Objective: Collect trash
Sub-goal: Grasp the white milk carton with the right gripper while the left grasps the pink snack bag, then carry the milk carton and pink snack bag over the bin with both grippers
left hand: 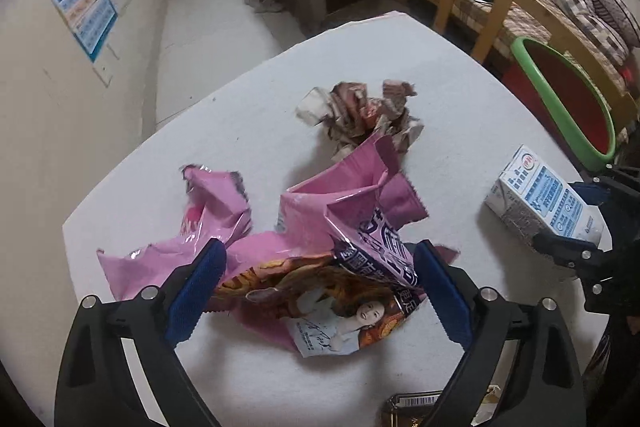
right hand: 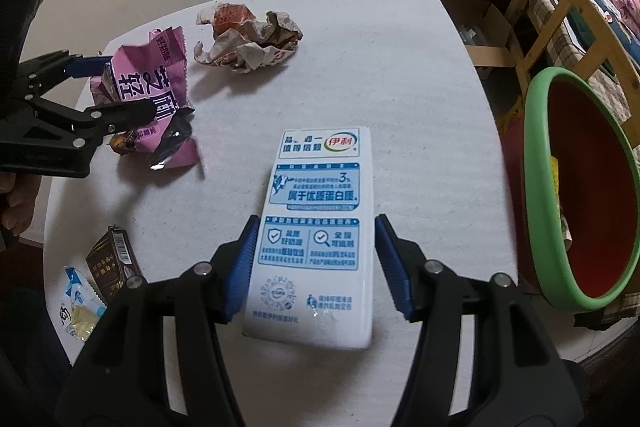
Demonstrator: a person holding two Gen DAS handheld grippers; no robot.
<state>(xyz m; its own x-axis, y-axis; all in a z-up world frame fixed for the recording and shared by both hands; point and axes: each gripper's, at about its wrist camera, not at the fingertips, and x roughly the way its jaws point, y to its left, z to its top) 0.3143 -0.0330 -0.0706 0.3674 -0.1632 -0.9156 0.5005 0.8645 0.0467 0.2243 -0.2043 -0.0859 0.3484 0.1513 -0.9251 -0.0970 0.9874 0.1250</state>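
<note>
A: White surface (right hand: 400,75) in a bedroom?
B: Yes. The left hand-held gripper (left hand: 320,267) stands apart around the pink wrapper (left hand: 320,227); the right hand-held gripper (right hand: 314,259) stands apart, straddling the milk carton (right hand: 316,227), beside the green-rimmed bin (right hand: 536,163).

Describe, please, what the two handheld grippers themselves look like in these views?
Both match: the left gripper and right gripper have matte black, angular plastic arms, jointed with round silver bolts. Each finger carries a ribbed blue pad on its inner face. No cables, markings or sleeves show.
</note>
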